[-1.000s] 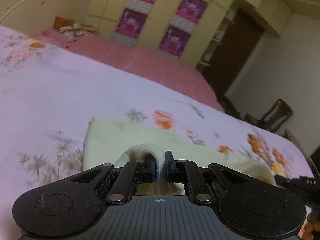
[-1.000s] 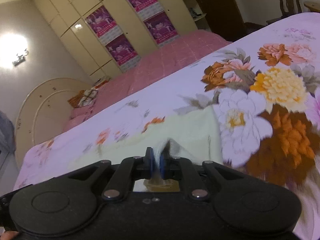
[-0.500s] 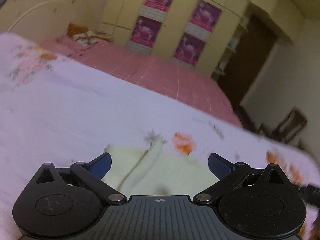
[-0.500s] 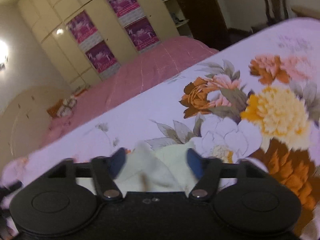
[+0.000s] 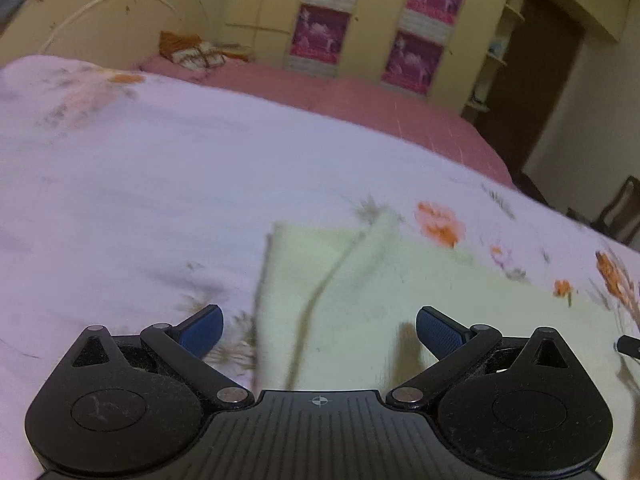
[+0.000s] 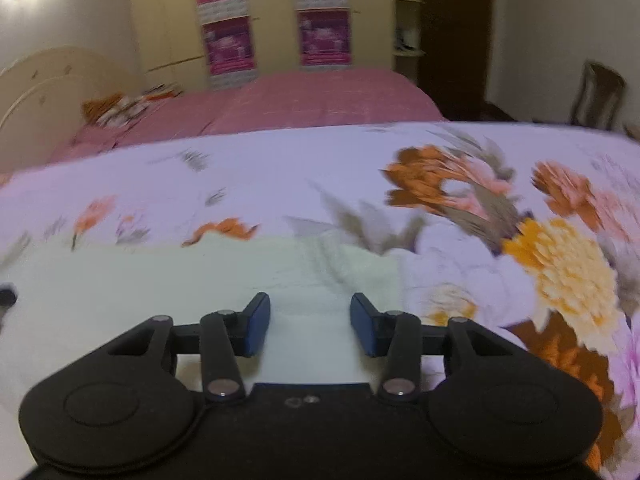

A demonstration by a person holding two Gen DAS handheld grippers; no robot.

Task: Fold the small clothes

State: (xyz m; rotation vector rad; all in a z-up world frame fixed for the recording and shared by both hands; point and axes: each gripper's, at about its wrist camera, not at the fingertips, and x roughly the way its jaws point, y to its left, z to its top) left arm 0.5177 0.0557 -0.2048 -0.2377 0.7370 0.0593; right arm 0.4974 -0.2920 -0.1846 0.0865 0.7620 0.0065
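A pale yellow-green cloth [image 5: 360, 280] lies on the floral bedspread [image 5: 160, 184], with a folded flap running across its left part. My left gripper [image 5: 319, 330] is open and empty above the cloth's near left end. In the right wrist view the same cloth [image 6: 200, 280] spreads left to centre. My right gripper [image 6: 308, 326] is open and empty above the cloth's right end. The tip of the other gripper [image 6: 6, 298] shows at the left edge.
A second bed with a pink cover [image 5: 360, 96] lies beyond, with a cream headboard [image 5: 100, 12] and a wardrobe with purple posters [image 5: 376, 20]. A dark doorway [image 5: 536, 80] and a wooden chair [image 6: 596, 96] stand at the right.
Both grippers were shut on the cloth a second ago. They have opened, let the cloth drop onto the bed, and drawn back from it.
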